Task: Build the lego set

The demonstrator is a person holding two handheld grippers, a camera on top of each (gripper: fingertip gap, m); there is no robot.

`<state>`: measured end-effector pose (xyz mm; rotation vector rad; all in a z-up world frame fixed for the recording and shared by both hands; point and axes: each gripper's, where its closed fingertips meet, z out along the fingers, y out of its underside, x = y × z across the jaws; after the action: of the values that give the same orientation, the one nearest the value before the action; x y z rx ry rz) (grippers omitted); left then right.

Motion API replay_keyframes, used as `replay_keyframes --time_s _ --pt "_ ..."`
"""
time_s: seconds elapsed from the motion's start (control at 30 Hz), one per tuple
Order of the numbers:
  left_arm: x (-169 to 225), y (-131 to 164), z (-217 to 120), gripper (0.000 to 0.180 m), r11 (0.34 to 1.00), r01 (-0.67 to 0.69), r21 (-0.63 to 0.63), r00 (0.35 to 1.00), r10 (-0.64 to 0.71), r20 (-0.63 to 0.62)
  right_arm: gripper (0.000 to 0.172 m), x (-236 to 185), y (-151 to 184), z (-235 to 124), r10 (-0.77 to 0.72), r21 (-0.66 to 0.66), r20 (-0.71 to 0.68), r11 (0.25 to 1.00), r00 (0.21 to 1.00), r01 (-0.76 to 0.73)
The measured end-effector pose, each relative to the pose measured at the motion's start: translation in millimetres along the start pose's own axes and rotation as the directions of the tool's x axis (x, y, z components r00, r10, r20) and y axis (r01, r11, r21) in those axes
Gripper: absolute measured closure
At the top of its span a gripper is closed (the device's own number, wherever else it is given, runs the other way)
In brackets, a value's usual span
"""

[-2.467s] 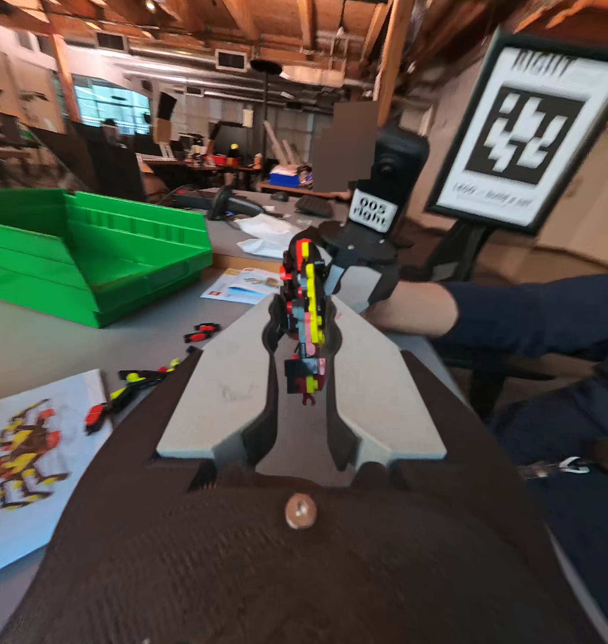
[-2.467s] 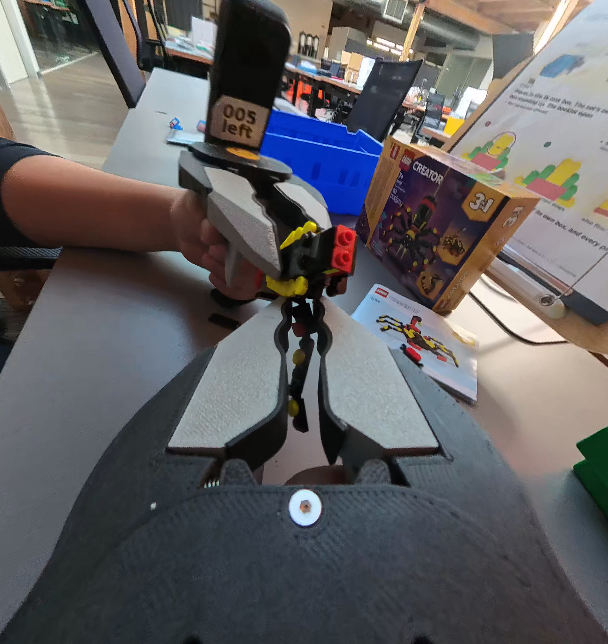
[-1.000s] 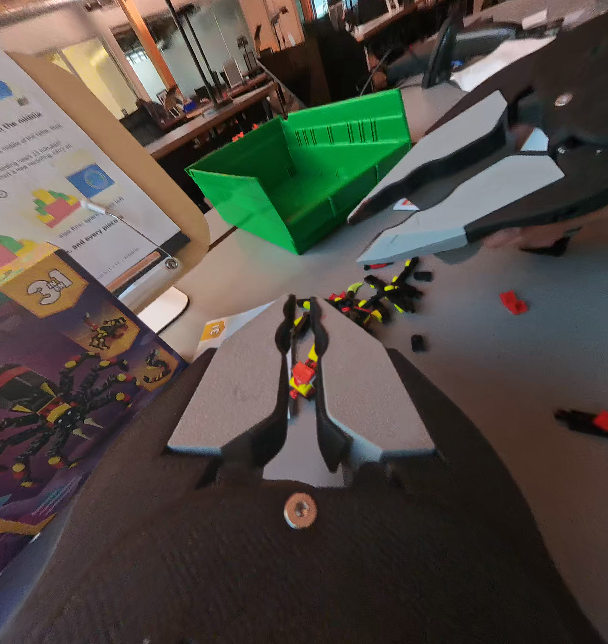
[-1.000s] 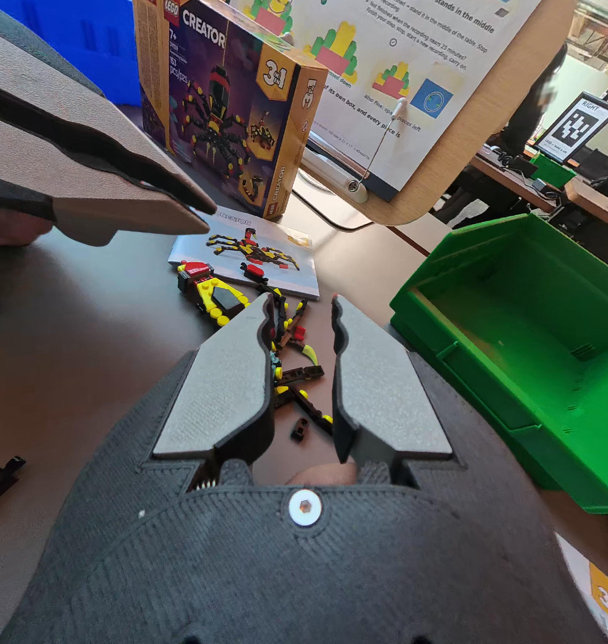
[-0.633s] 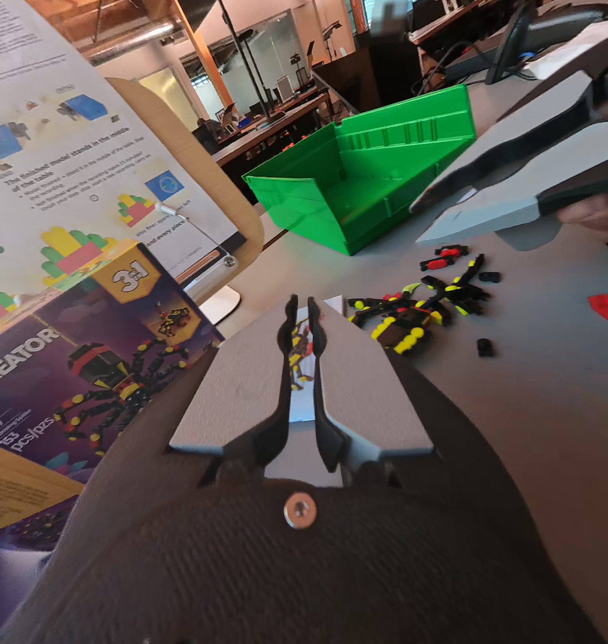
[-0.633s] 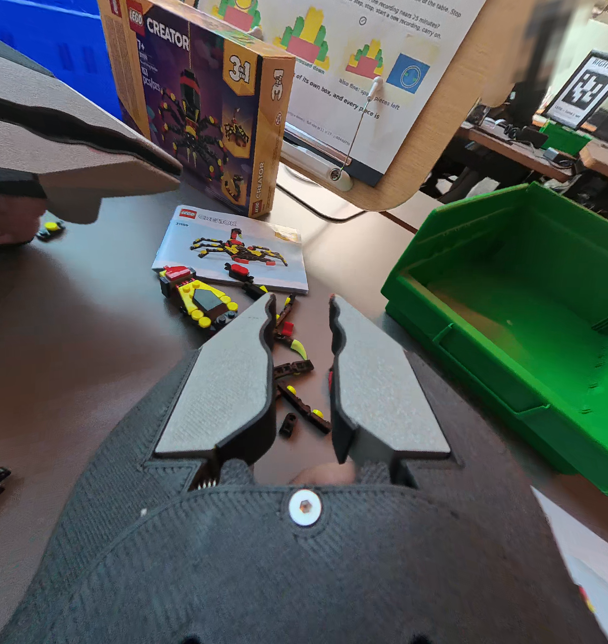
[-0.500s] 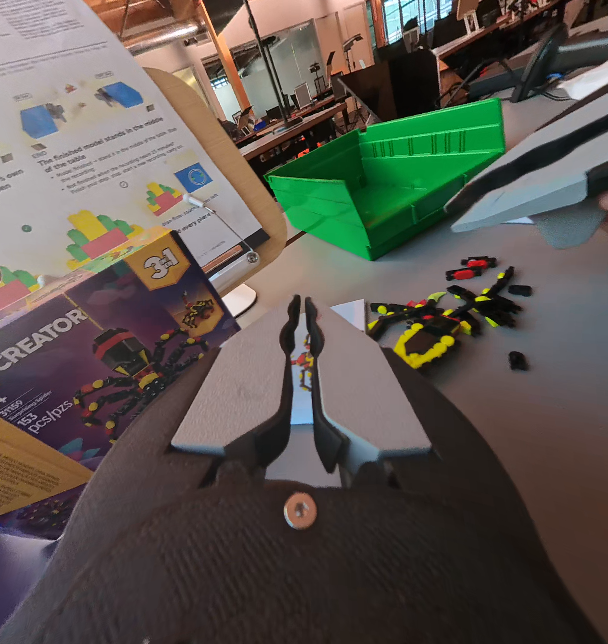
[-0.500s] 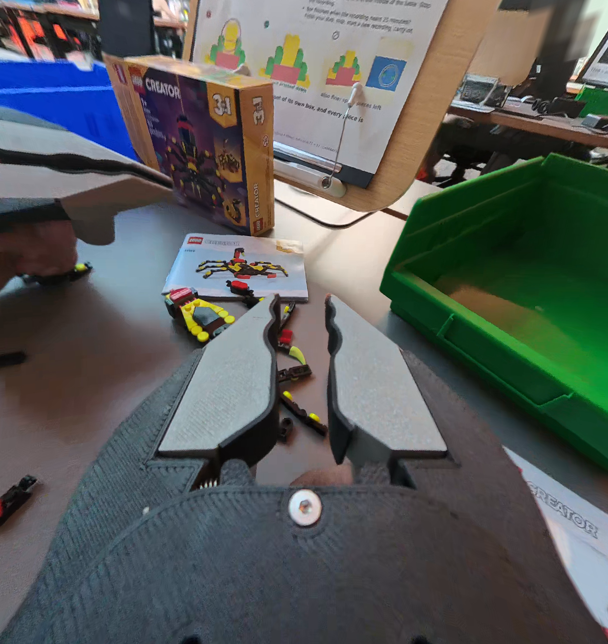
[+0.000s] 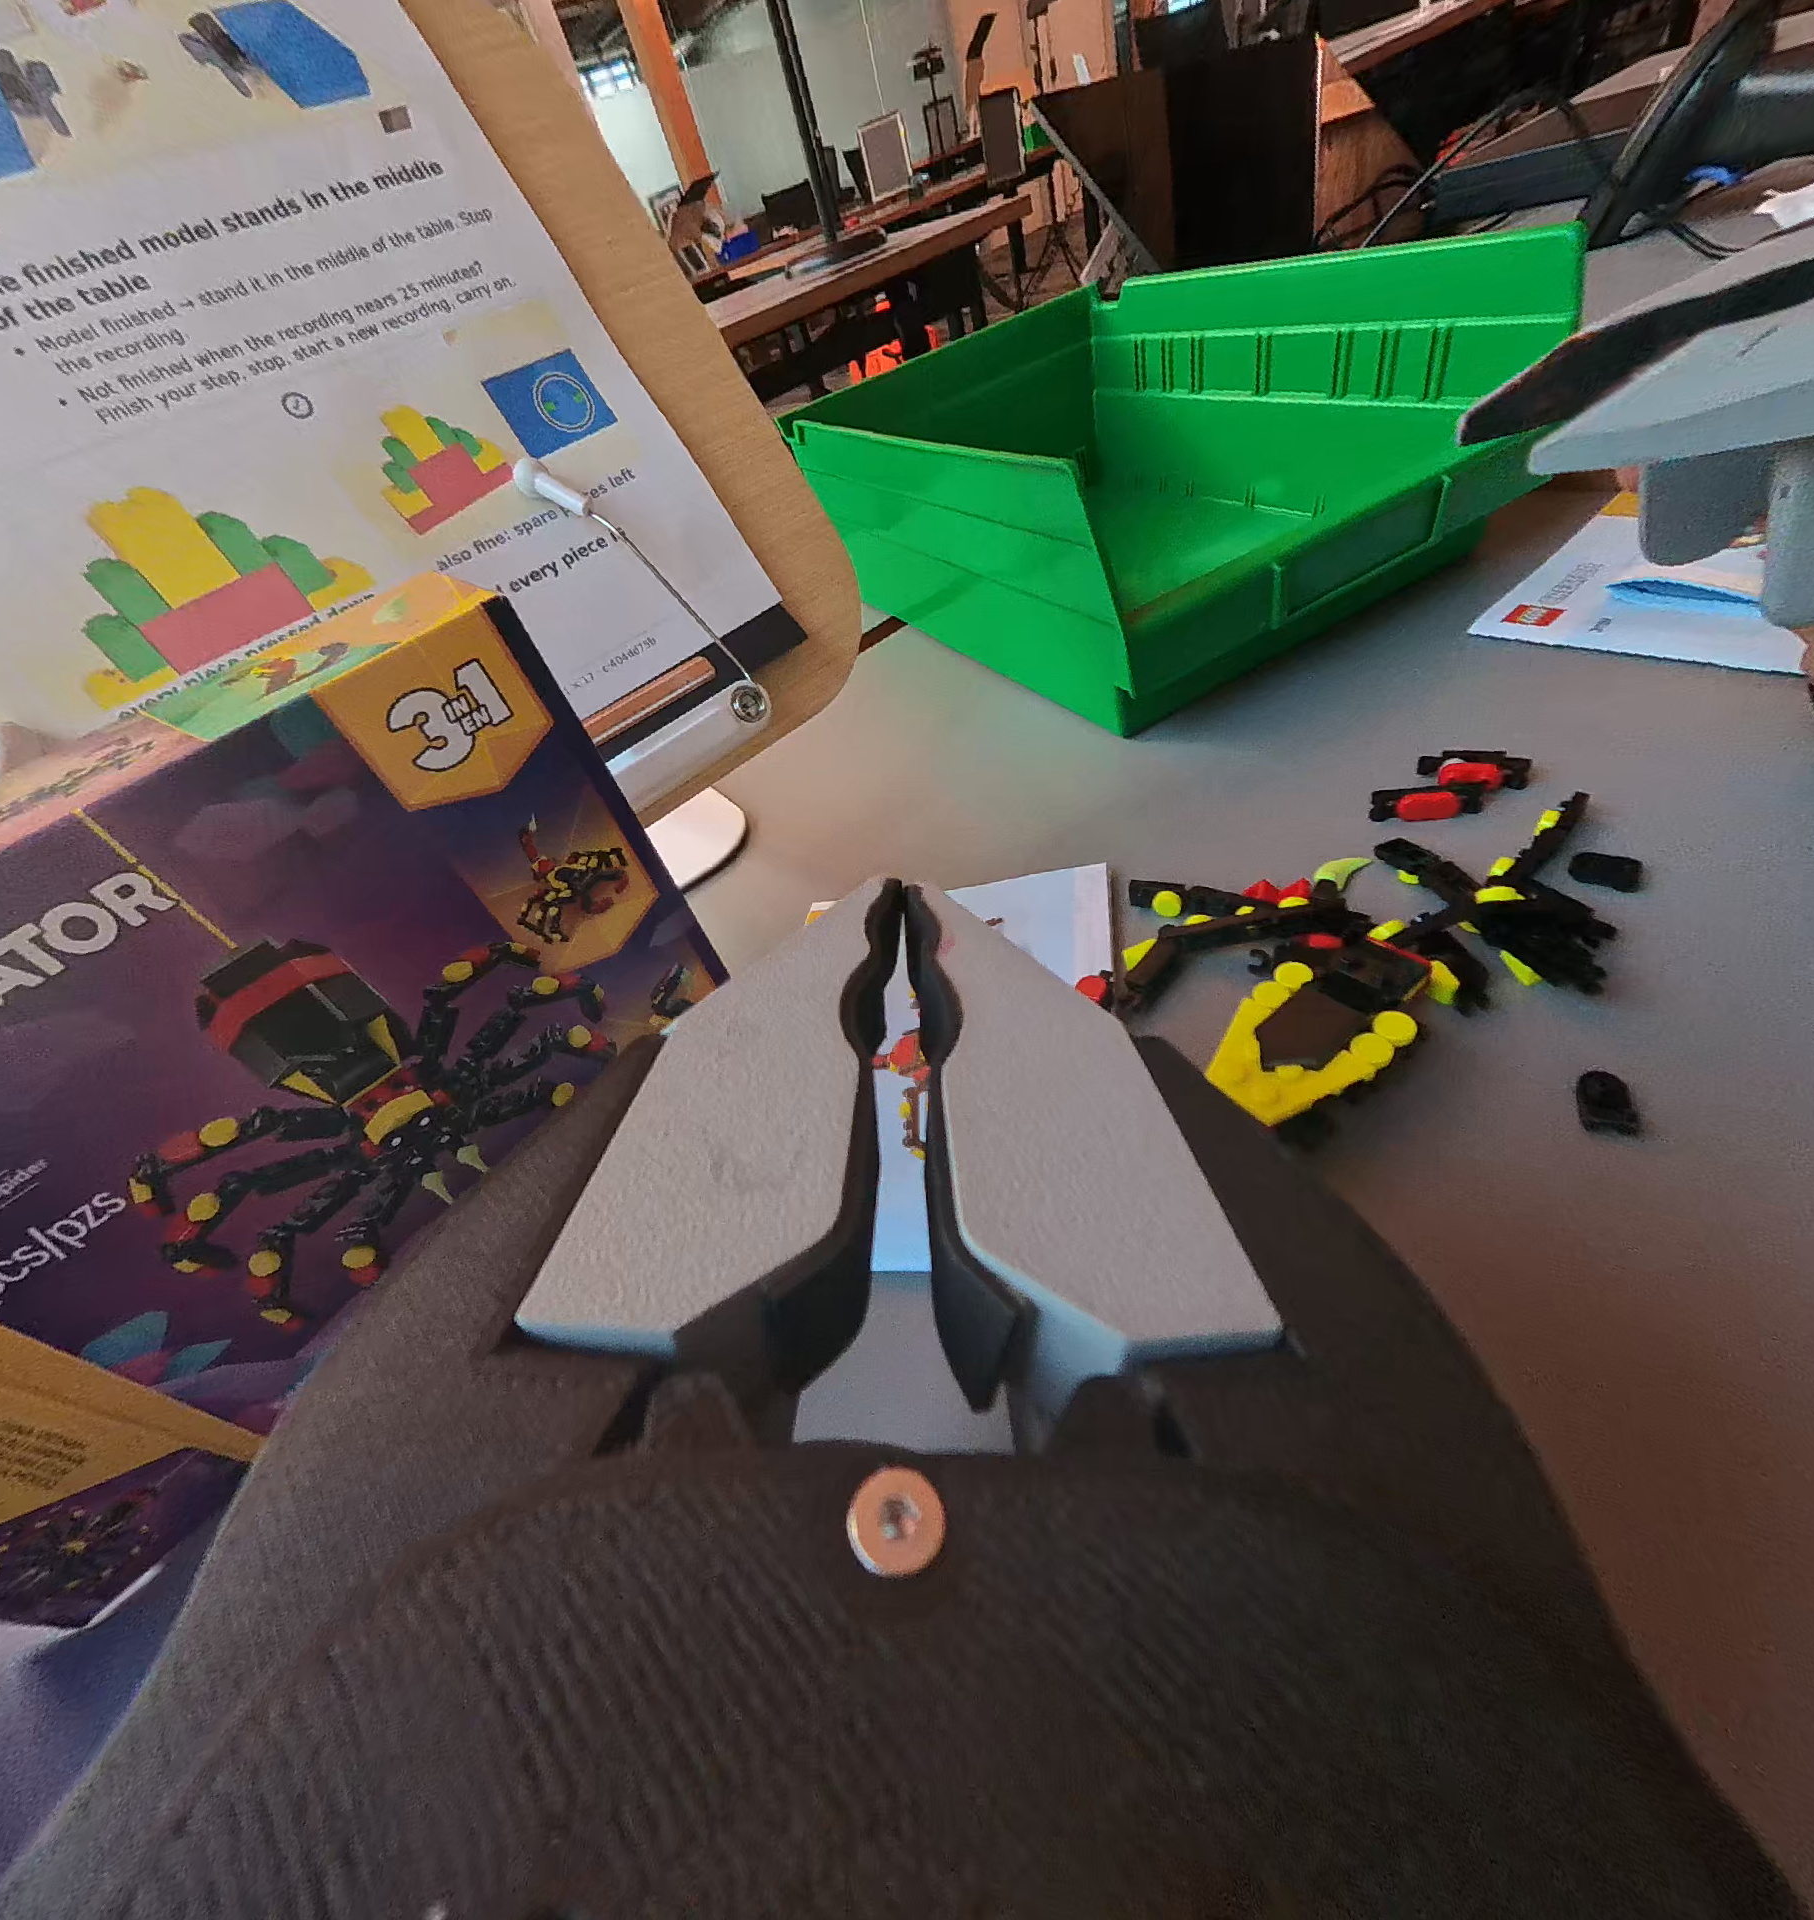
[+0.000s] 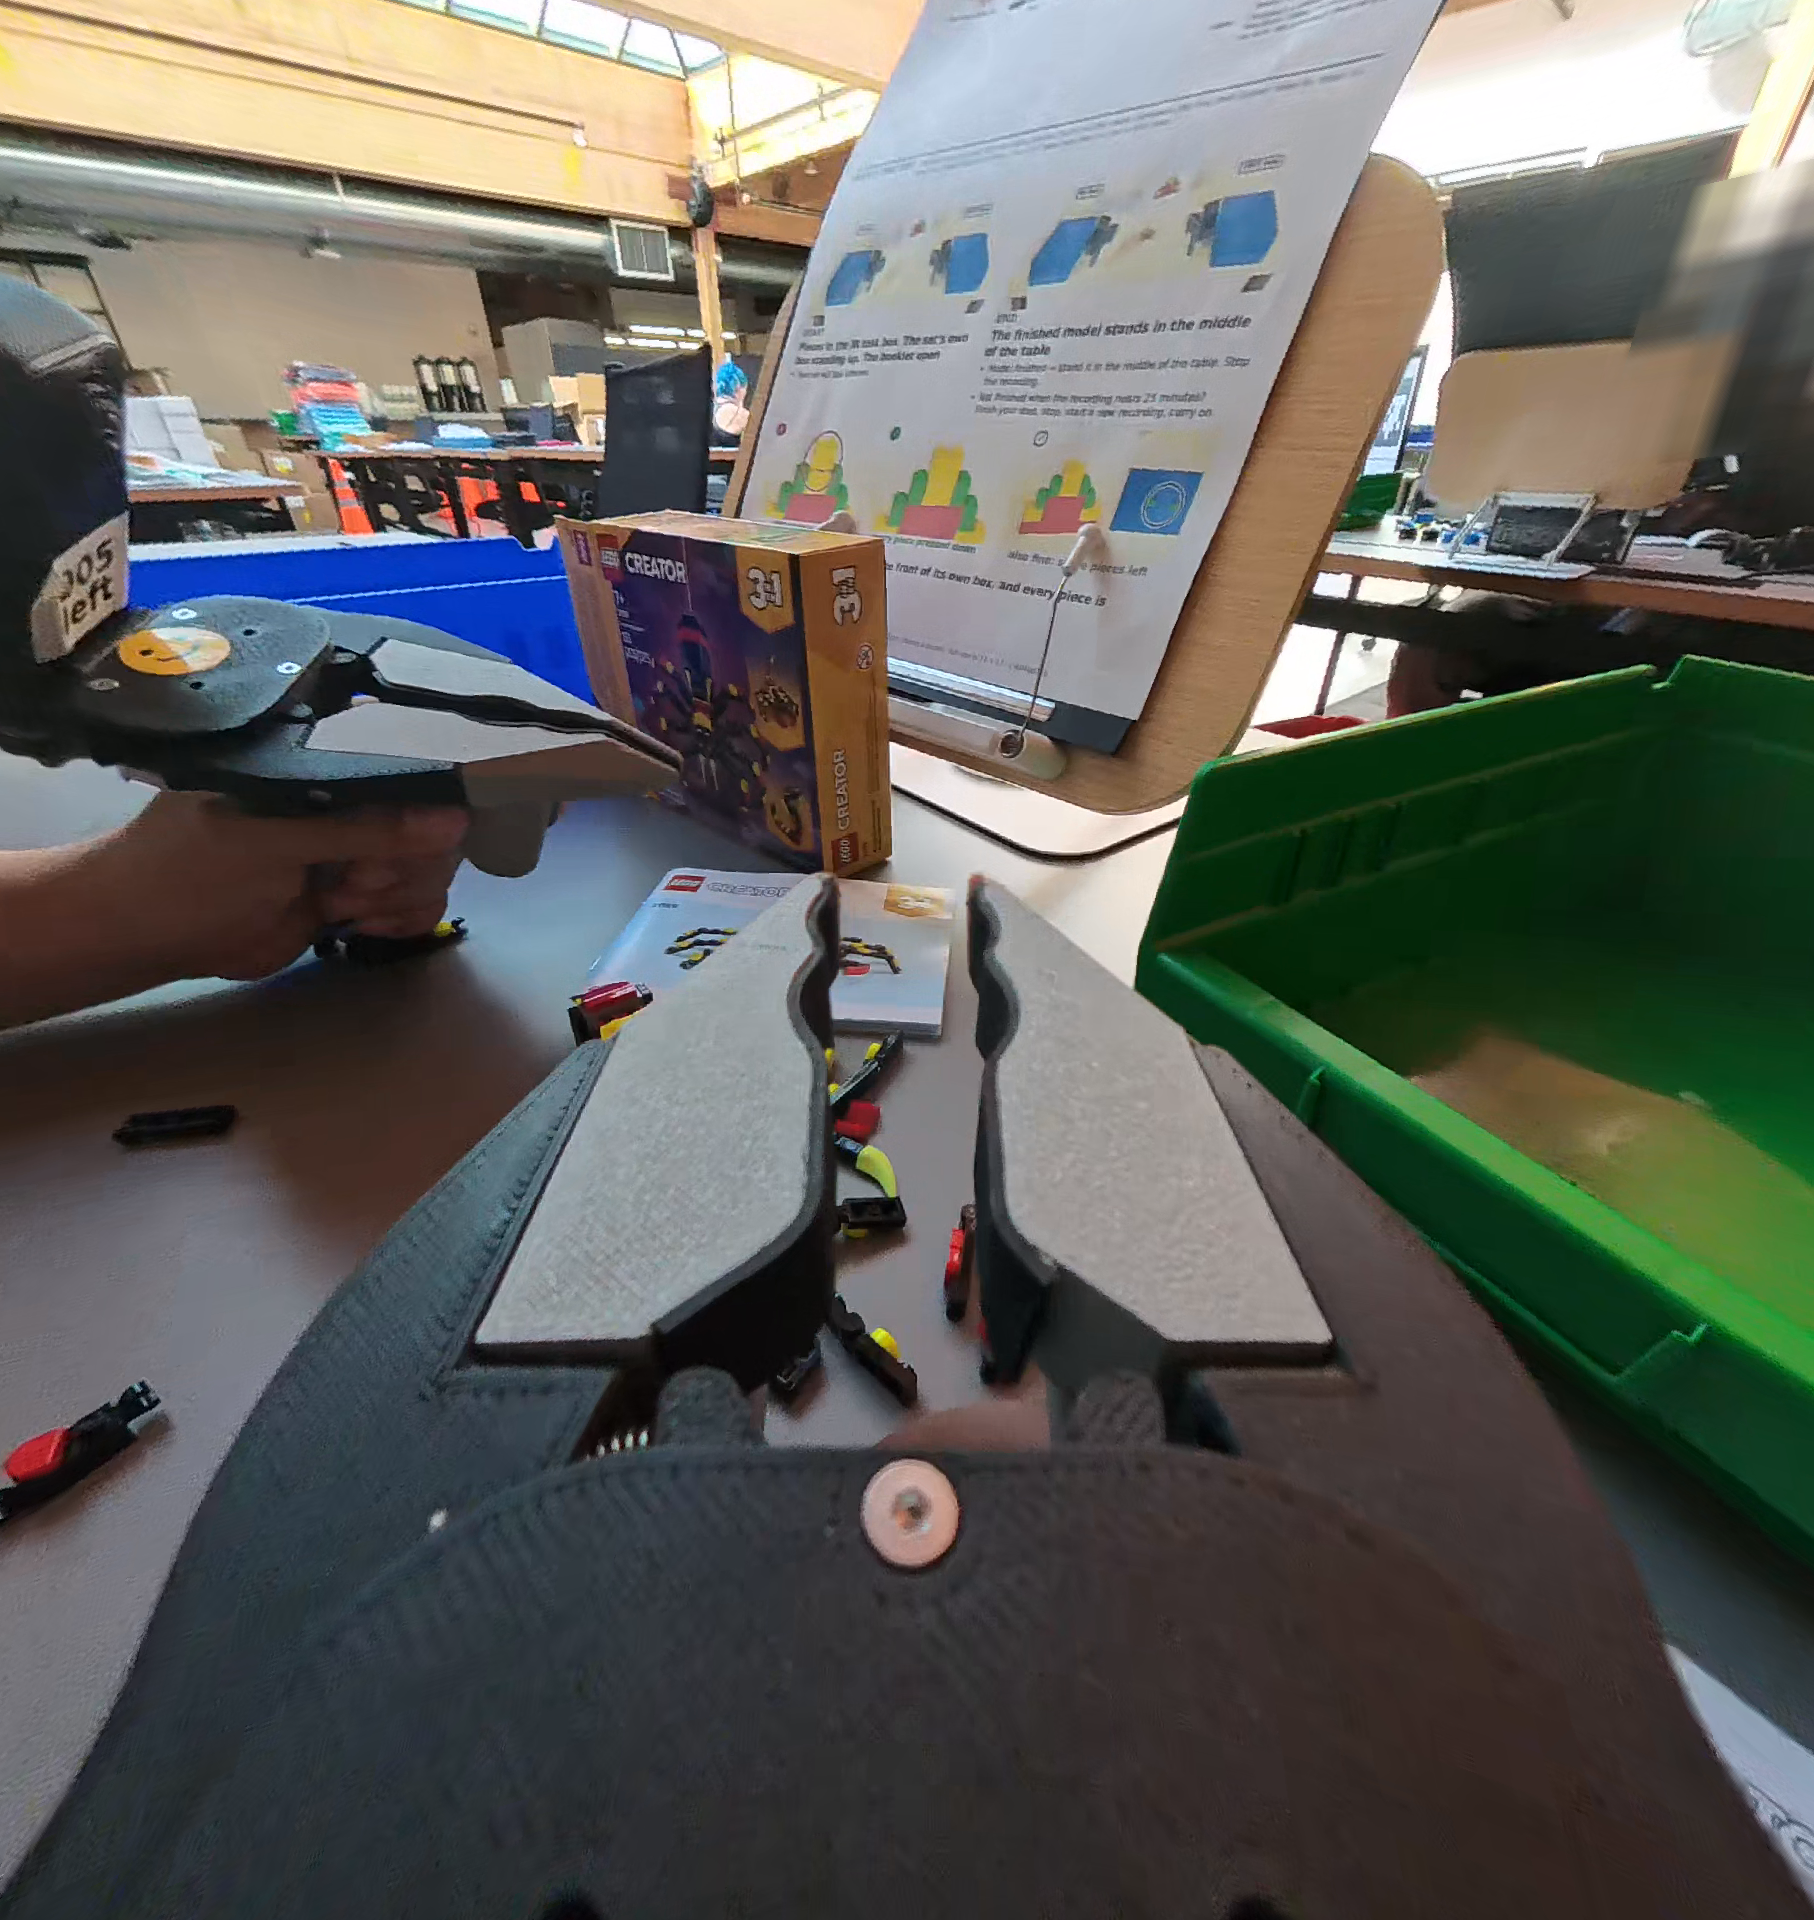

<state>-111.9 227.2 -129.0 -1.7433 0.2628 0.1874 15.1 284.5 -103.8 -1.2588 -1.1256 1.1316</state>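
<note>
Both tools have let go of the spider model since the earlier frames and pulled back from it. Now the left tool (image 9: 904, 914) hangs pressed together on nothing above the booklet (image 10: 887, 977), beside the toy box (image 10: 737, 675), while the right tool (image 10: 903, 914) stands spread over loose leg pieces (image 10: 861, 1132). On the surface (image 9: 1505, 1299) lies the yellow-and-black body (image 9: 1308, 1039), its long axis running left-right, pointed end toward the booklet. A low sweep could scatter these small pieces, I think.
</note>
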Motion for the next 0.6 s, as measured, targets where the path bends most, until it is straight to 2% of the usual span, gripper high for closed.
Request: replay_keyframes --time_s 0.1,0.2,0.3,0.5,0.6 --pt "0.0 -3.2 -2.5 0.18 0.998 -0.051 0.025 0.998 0.05 0.042 0.147 8.1 -5.3 -3.0 -0.017 0.044 -0.05 0.999 0.999 0.019" --pt "5.2 -3.4 -2.2 0.18 0.992 -0.126 0.022 0.99 0.124 0.063 0.146 17.4 -9.8 -7.1 0.026 0.084 -0.08 0.996 0.996 -0.019" --pt "16.9 3.2 3.5 0.18 0.981 -0.195 -0.022 0.981 0.195 0.013 0.145 19.4 -10.4 -7.4 0.051 0.091 -0.066 0.995 0.997 -0.045" --pt "22.1 15.8 12.8 0.18 0.975 -0.194 -0.111 0.981 0.189 -0.049 0.146 24.9 -13.4 -7.9 0.024 0.116 -0.112 0.993 0.993 -0.011" --pt "31.6 21.8 15.5 0.18 0.959 -0.246 -0.14 0.967 0.234 -0.097 0.15 33.1 -15.0 -10.7 0.076 0.14 -0.129 0.989 0.989 -0.058"
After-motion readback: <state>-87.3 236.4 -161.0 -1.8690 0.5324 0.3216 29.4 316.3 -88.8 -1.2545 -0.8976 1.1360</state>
